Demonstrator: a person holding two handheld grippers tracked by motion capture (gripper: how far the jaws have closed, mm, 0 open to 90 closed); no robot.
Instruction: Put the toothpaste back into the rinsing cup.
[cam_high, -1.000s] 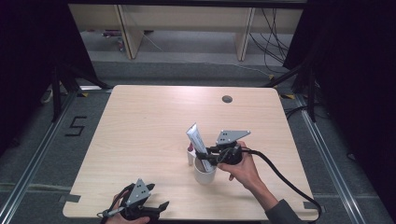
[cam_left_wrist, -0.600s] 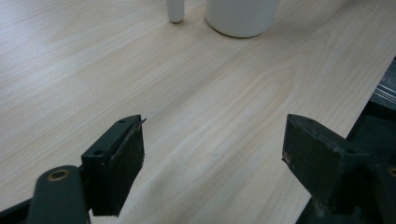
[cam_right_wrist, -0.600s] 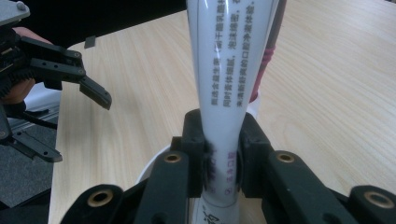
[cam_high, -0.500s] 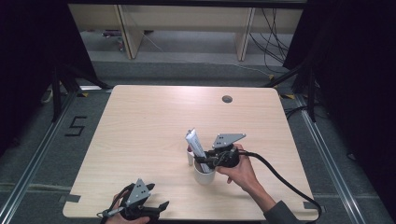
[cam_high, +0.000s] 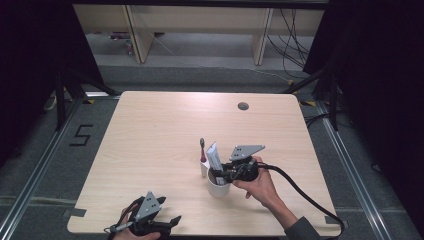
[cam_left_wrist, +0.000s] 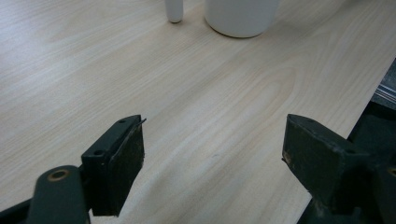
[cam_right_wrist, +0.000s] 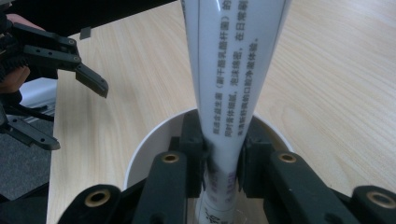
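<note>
The toothpaste tube (cam_right_wrist: 233, 70), white with dark printed lettering, is gripped upright by the right tongs (cam_right_wrist: 223, 161) inside the white cup (cam_high: 219, 188), lower centre of the high view. The left tongs (cam_left_wrist: 212, 154) are held open above the bench (cam_high: 165, 130).

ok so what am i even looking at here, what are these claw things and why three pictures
A person sits at a wooden table holding a hand-operated two-jaw gripper in each hand. The high view looks down from above; the other two pictures come from cameras riding on each gripper. The right gripper is shut on a white tube, with its lower end inside a white cup. A toothbrush stands upright just beside the cup. The left gripper rests near the table's near edge, jaws open, holding nothing.
</note>
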